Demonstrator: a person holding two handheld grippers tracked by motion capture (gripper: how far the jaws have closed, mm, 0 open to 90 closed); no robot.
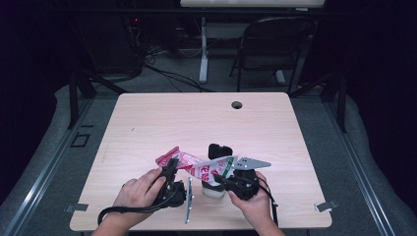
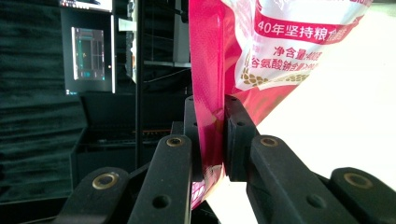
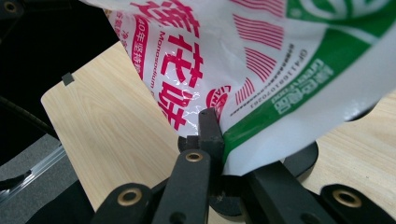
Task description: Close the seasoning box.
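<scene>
Seasoning packet (image 1: pixel 199 166) is held at lower centre: red edge pinched by left gripper (image 1: pixel 170 169), white-green edge by right gripper (image 1: pixel 221 178); tabletop (image 1: pixel 196 118) above is bare.

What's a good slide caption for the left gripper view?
Left gripper clamps the pink edge of a printed seasoning bag.

On the near half of the table (image 1: pixel 147 118), a bag (image 1: pixel 199 166) hangs stretched between the two grippers, above the tabletop. The left gripper (image 1: pixel 171 167) sits at the bag's left end with that edge between its jaws, and the right gripper (image 1: pixel 221 178) sits at the bag's right end, clamped on the lower corner there. Under and just behind the bag stands a small container (image 1: pixel 216 169), between the two hands; beyond the table's far edge stands a chair (image 1: pixel 273 46), on the floor to the right.
</scene>
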